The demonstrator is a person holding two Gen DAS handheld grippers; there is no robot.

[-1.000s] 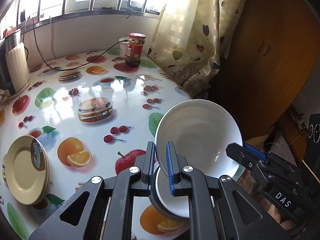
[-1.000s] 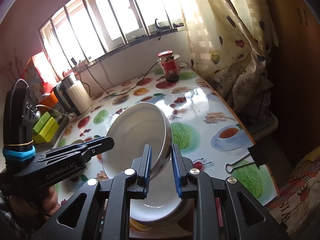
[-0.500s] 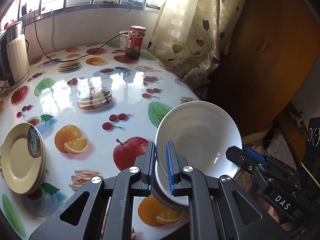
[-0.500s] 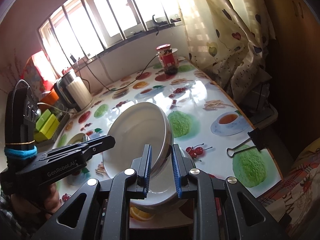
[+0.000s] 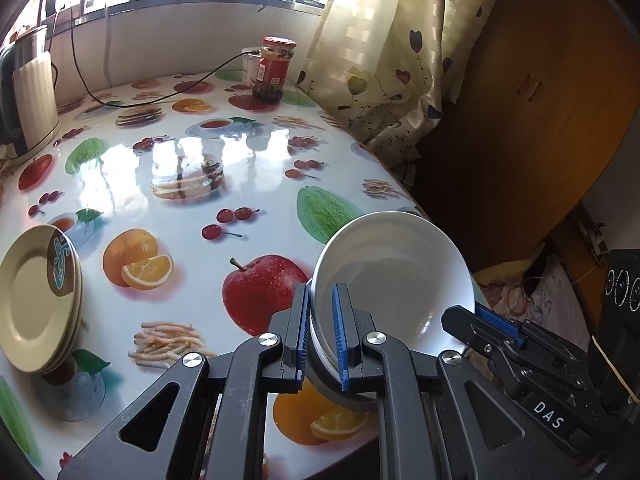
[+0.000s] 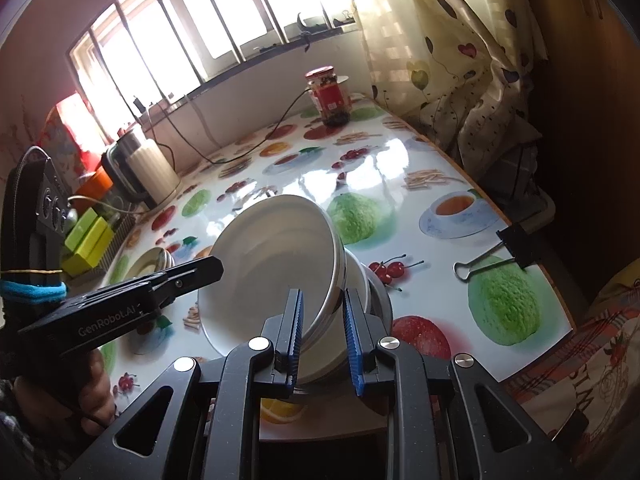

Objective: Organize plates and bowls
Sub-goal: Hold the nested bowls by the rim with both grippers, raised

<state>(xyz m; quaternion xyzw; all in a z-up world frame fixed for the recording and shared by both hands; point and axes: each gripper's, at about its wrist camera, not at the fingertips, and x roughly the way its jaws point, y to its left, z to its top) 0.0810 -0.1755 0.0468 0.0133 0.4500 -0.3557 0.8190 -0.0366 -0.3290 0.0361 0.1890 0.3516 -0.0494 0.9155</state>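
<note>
A tilted stack of white bowls (image 5: 392, 276) hangs over the near edge of the fruit-print table (image 5: 192, 148), its opening turned up and toward the cameras. My left gripper (image 5: 322, 332) is shut on the stack's left rim. On the opposite rim my right gripper (image 6: 322, 336) is shut too, clamping the nested rims of the white bowls (image 6: 272, 264) together. Each gripper shows in the other's view: the right gripper (image 5: 486, 320) and the left gripper (image 6: 168, 280). A stack of cream plates (image 5: 36, 300) lies at the table's left; the same cream plates (image 6: 150, 260) show behind the left gripper.
A red-lidded jar (image 5: 274, 70) stands at the far edge with a black cable (image 5: 160, 98) running past it. A kettle (image 5: 28, 96) stands far left. A binder clip (image 6: 504, 250) grips the right table edge. A curtain (image 5: 400, 60) and wooden cupboard (image 5: 540, 100) close the right side.
Both grippers and the bowl stack have eased back toward the near table edge and a little lower. The grips on the rims are unchanged.
</note>
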